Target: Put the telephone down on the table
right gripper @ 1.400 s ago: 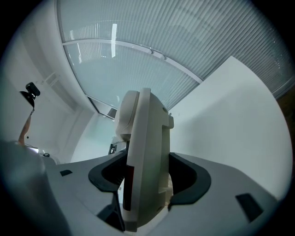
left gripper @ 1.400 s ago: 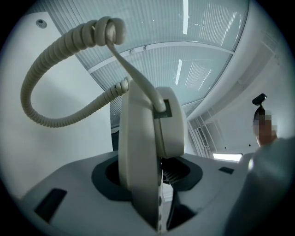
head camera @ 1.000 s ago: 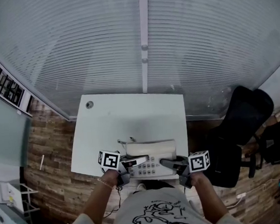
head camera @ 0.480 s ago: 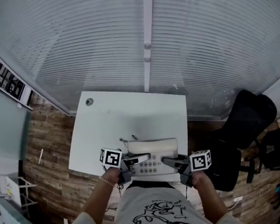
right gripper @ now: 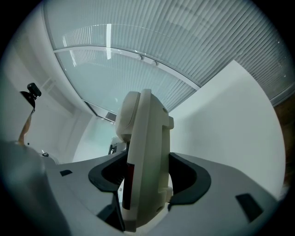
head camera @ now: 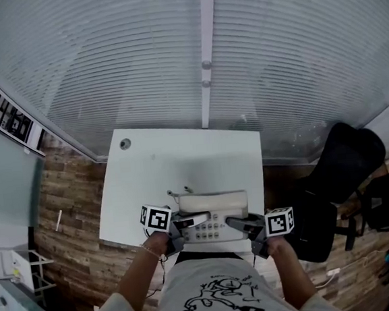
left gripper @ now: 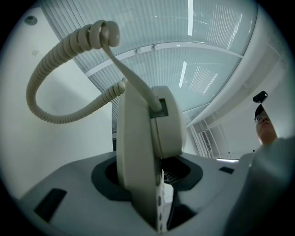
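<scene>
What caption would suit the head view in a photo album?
The left hand-held gripper and the right hand-held gripper clamp a beige telephone at the near edge of a white table.

Over the last moment we see the telephone point(head camera: 212, 202), with the left tool point(head camera: 197, 220) and the right tool point(head camera: 234, 222) at its two ends, sit a shade farther right and a shade farther away in the head view than before. The surface point(head camera: 148, 169), the window bar point(head camera: 207, 66) beyond it and the chair point(head camera: 337, 166) at the right have slid much the same way, so we cannot tell whether the telephone has moved over the surface at all.
</scene>
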The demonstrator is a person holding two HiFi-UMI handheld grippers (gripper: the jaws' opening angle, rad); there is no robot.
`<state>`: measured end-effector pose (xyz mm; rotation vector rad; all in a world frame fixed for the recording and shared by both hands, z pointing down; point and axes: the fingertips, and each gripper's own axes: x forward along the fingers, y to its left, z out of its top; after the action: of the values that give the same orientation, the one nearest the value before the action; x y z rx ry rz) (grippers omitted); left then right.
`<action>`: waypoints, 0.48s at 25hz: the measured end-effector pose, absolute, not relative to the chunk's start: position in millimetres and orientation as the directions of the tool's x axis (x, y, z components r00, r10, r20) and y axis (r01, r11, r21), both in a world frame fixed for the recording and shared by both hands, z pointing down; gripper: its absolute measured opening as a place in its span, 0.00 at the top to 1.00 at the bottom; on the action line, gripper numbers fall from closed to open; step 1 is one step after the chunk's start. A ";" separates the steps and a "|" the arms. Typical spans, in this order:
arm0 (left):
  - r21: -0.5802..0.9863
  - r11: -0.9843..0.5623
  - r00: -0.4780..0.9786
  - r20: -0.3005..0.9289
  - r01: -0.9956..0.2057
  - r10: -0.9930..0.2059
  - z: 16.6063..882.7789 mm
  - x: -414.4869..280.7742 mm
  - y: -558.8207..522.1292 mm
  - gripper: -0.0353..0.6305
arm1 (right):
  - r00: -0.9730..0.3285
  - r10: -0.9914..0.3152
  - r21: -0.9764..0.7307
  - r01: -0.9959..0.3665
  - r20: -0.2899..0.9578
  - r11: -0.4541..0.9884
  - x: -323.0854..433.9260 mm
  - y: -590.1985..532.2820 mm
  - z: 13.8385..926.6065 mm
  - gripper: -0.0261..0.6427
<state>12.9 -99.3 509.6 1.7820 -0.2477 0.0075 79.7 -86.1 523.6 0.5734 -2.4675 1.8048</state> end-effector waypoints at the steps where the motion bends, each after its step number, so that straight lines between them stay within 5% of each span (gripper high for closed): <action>1: 0.958 -0.229 0.977 0.141 -0.175 -0.158 509.9 11.6 -101.1 0.65 | -0.931 -0.274 -0.914 -0.312 0.240 0.260 78.2 -86.6 523.6 0.53; 12: 0.931 -0.286 0.973 0.199 -0.225 -0.116 533.4 15.0 -98.5 0.61 | -0.923 -0.312 -0.938 -0.293 0.226 0.187 76.5 -84.2 542.9 0.53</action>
<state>15.0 -98.5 533.4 1.8652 -0.2480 0.1076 76.5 -84.2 542.9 0.6200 -2.4326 1.9154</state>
